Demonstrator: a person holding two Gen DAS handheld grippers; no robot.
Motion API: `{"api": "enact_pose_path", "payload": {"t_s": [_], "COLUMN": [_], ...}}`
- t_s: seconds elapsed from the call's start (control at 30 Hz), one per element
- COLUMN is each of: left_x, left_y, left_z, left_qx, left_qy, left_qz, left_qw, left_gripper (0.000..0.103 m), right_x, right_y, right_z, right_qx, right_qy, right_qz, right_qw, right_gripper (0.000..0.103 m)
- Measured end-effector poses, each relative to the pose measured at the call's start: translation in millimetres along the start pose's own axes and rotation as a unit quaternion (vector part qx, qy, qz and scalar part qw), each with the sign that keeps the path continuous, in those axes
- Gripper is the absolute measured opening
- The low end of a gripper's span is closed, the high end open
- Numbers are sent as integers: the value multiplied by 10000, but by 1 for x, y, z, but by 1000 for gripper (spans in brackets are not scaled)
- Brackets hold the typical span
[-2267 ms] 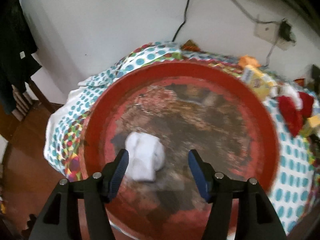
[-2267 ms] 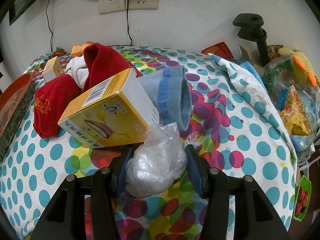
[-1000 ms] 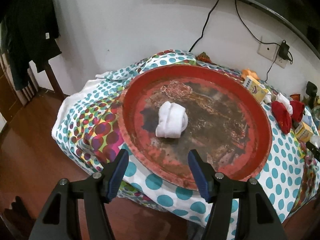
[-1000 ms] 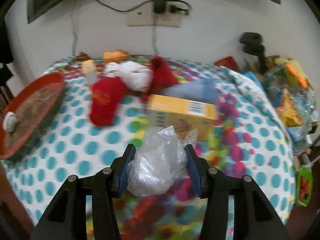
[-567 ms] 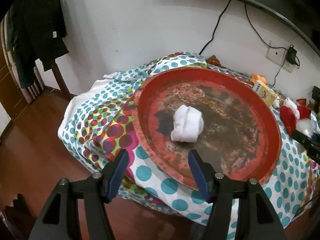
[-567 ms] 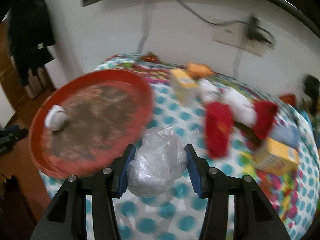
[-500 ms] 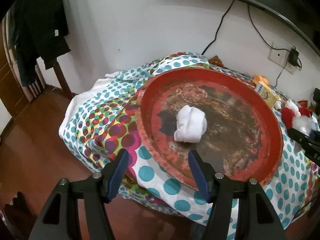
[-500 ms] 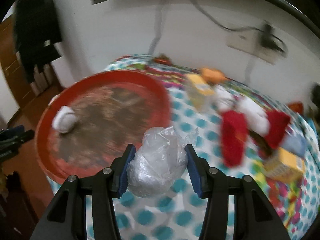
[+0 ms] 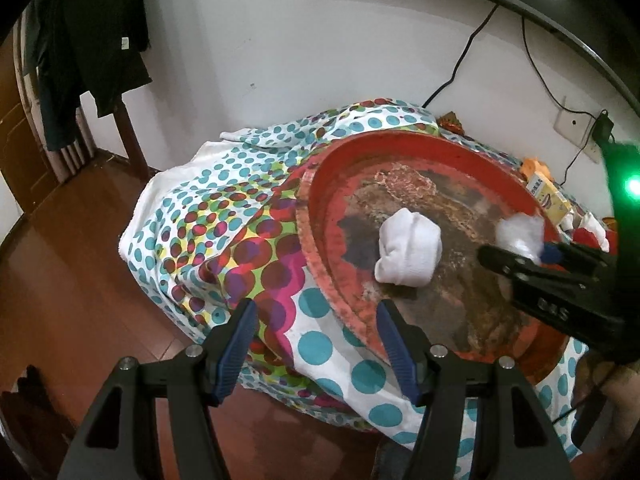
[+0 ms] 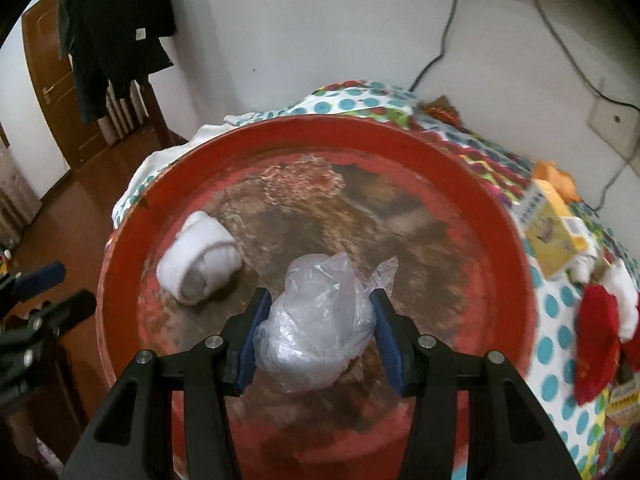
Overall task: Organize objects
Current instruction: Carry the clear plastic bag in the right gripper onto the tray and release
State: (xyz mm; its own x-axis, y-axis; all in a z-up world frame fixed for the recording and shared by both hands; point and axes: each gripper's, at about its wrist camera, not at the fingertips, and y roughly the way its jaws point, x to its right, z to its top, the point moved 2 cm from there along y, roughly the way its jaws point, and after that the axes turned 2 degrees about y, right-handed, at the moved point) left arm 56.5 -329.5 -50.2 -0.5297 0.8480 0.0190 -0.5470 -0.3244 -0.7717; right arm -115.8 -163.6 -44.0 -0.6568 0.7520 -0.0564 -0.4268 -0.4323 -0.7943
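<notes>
A large round red tray (image 9: 316,208) (image 10: 120,280) lies on the dotted tablecloth. A rolled white cloth (image 9: 408,250) (image 10: 200,268) rests in its left part. My right gripper (image 10: 320,298) is shut on a crumpled clear plastic bag (image 10: 316,328) and holds it above the middle of the tray. In the left wrist view that bag (image 9: 518,232) and the right gripper (image 9: 520,254) come in from the right edge. My left gripper (image 9: 316,320) is open and holds nothing, hanging off the tray's near left rim over the cloth's edge. It shows at the left edge of the right wrist view as the left gripper (image 10: 52,292).
Right of the tray lie a yellow box (image 10: 552,228), a red and white fabric item (image 10: 600,328) and an orange object (image 10: 556,174). Cables and a wall socket (image 9: 572,130) sit behind. A wooden chair with dark clothes (image 9: 92,40) stands on the wooden floor (image 9: 60,260) at left.
My right gripper carried the plastic bag from the cluttered side of the table leftwards to over the tray. My left gripper drifted slightly back and left, staying open.
</notes>
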Motion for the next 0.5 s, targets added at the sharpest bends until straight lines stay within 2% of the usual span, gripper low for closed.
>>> {"api": "enact_pose_path", "payload": {"t_s": [0.2,0.4,0.47,0.5], "left_x": [1,0,0,0], "left_y": [5,5,6,6], "left_z": [-3,-2,-3,-3], "left_qx": [-91,-97,-113,-111], "left_qy": [46,22,28,32], "left_qz": [26,3,44,40], "left_qw": [9999,10000,9999,9999], "left_gripper": [63,63,63,63], "right_x": [-12,-10,-6,-4], "right_y": [25,29,31,29], "right_z": [17,21,21,20], "right_qx": [-161,-223,-257,-252], "right_qy": [-19,-27,60,120], "right_qz": [-22,-151,-161,-115], "right_qw": [9999,9996,9995,9995], "right_gripper": [49,52,72,74]}}
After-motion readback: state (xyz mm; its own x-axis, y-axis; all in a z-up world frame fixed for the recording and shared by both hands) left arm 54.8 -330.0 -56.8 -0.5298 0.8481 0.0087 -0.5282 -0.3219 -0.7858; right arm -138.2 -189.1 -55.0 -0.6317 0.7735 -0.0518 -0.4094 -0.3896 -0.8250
